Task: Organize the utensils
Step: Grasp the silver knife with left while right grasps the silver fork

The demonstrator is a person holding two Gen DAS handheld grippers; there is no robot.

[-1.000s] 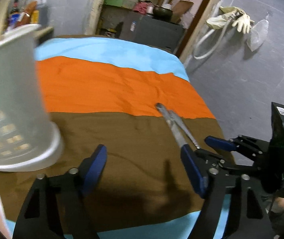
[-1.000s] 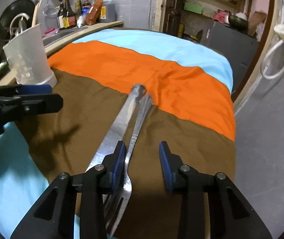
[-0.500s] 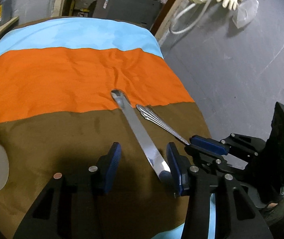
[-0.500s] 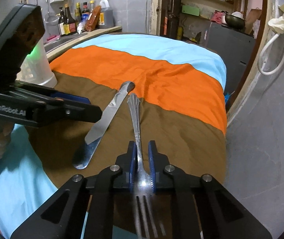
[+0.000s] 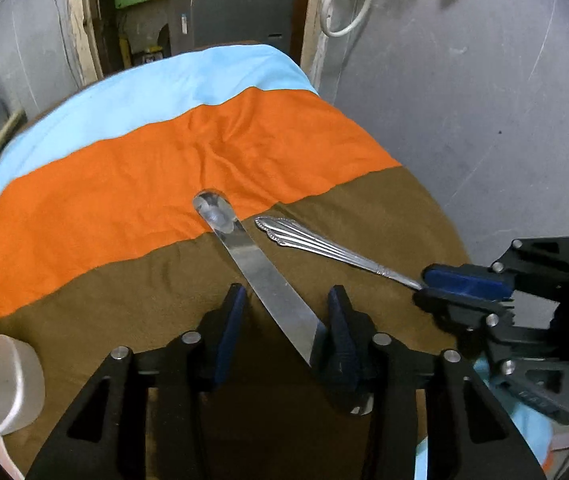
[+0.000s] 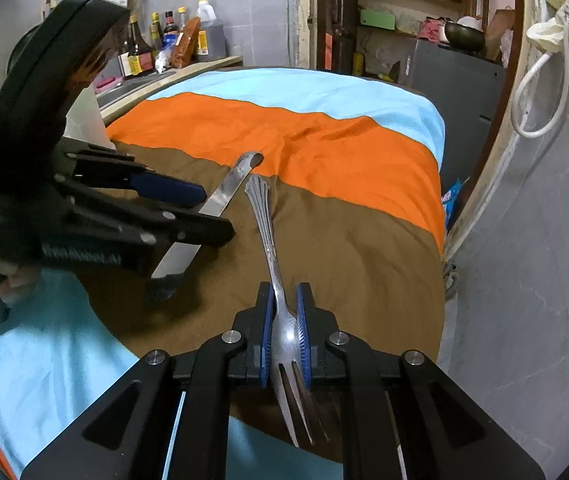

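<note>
- Two steel utensils lie side by side on the brown band of the striped brown, orange and light-blue cloth [image 5: 124, 168], and each of your grippers is at one of them.
- At the far left, a translucent white plastic cup [image 5: 0, 384] stands on the brown band, well apart from both utensils.
- Your left gripper [image 5: 284, 320] straddles the flat, plain-handled steel knife [image 5: 260, 276]; its jaws are closing, the right pad looks to be against the blade's edge, and the left pad stands clear of it.
- The knife's rounded handle end lies at the seam of the orange band.
- Your right gripper [image 6: 285, 332] has its jaws narrow, clamped on the neck of the ornate-handled steel fork [image 6: 270, 240].
- The fork's tines point back toward your hand and its fluted handle lies just beside the knife's handle, apart from it.
</note>
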